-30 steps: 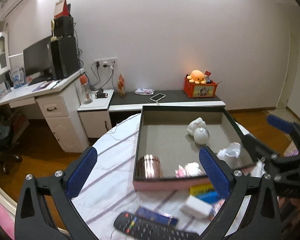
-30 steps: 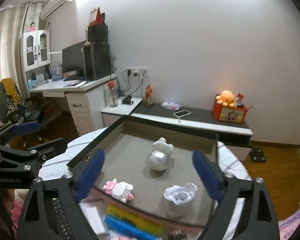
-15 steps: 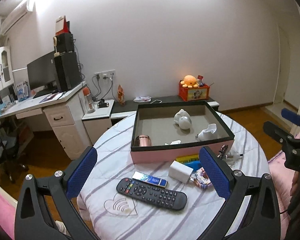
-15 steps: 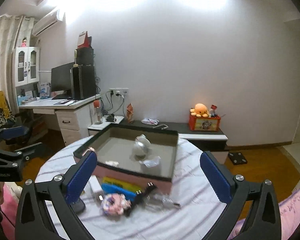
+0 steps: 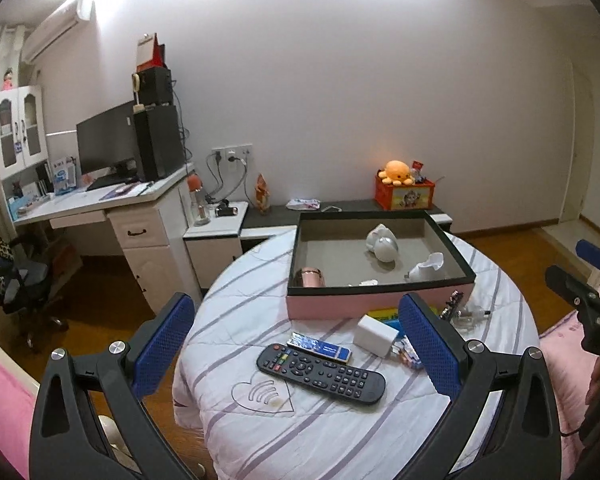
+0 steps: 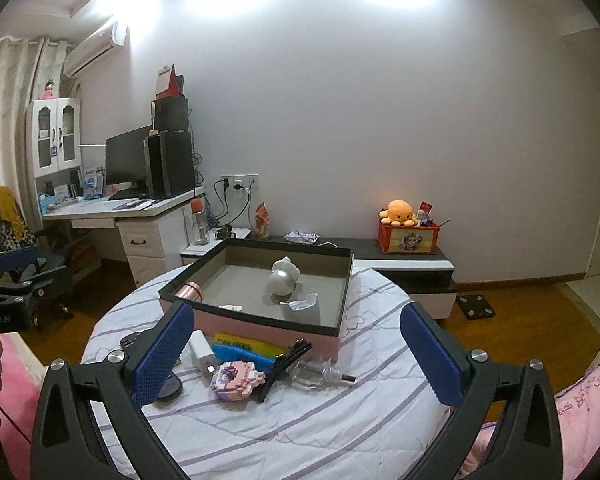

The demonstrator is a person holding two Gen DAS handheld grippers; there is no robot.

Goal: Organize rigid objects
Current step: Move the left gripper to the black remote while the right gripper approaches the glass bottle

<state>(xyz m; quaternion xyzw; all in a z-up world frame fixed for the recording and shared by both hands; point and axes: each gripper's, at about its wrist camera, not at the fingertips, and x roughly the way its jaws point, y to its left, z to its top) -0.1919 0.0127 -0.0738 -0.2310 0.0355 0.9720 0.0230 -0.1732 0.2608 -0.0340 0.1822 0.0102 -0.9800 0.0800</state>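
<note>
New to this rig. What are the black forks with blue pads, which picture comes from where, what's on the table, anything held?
There is no robot arm: a person carries two handheld grippers, each with a fisheye camera looking along its fingers. The forks are their jaws.

The left gripper gives one picture, the right gripper the other. Both jaws stand wide open and hold nothing.

On the round table sits a pink box holding a copper cup, a silver ball and a white item. In front lie a remote control, a white charger, a pink block toy and a small glass bottle.
</note>
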